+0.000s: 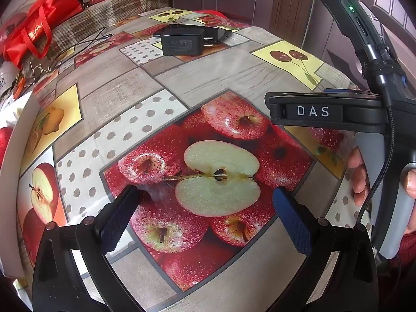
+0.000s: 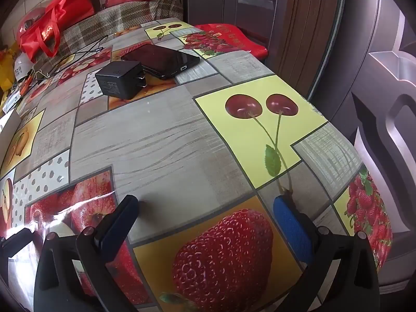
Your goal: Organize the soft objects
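Note:
Both grippers hover open and empty over a table with a fruit-print oilcloth [image 1: 182, 78]. My left gripper [image 1: 205, 195] is above the printed apples. My right gripper [image 2: 208, 205] is above the printed strawberry near the table's right edge; its body with the "DAS" label also shows in the left wrist view [image 1: 312, 111], held by a hand. Soft things lie at the far left: a red fabric bag [image 1: 39, 31] [image 2: 54, 23] on a brown checked cloth [image 1: 109, 13] [image 2: 117, 23]. Neither gripper touches them.
A black charger [image 1: 182, 43] [image 2: 121, 79] and a black phone [image 1: 215, 33] [image 2: 162, 59] lie at the far middle. Thin black cables [image 1: 83, 41] run left of them. Small clutter sits at the far left edge [image 2: 18, 83]. A red cushion [image 2: 231, 36] and dark doors [image 2: 364, 65] are beyond the table.

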Demonstrator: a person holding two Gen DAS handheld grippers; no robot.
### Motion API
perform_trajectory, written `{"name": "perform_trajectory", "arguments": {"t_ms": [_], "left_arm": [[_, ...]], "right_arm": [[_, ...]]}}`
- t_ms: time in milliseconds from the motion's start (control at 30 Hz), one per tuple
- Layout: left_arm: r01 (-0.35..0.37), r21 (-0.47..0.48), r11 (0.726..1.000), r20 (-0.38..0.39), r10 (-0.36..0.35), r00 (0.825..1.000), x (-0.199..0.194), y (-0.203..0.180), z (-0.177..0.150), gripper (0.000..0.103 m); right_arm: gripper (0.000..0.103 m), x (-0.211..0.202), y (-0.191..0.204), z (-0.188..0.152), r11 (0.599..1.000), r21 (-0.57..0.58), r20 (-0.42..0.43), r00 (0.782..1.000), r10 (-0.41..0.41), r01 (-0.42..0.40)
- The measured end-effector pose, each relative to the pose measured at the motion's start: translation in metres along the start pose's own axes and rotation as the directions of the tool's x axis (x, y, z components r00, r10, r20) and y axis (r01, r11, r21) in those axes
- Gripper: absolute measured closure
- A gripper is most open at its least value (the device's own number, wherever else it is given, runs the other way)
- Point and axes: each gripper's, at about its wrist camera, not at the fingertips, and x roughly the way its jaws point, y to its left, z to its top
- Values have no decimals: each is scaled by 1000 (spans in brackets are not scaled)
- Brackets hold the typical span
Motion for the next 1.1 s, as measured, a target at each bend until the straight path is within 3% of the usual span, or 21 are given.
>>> {"name": "perform_trajectory", "arguments": {"t_ms": [1100], "left_arm": [[0, 0, 1000, -1, 0, 1000, -1, 1, 0, 0]], "right_arm": [[0, 1, -2, 0, 1000, 2, 0, 1000, 3, -3]]}}
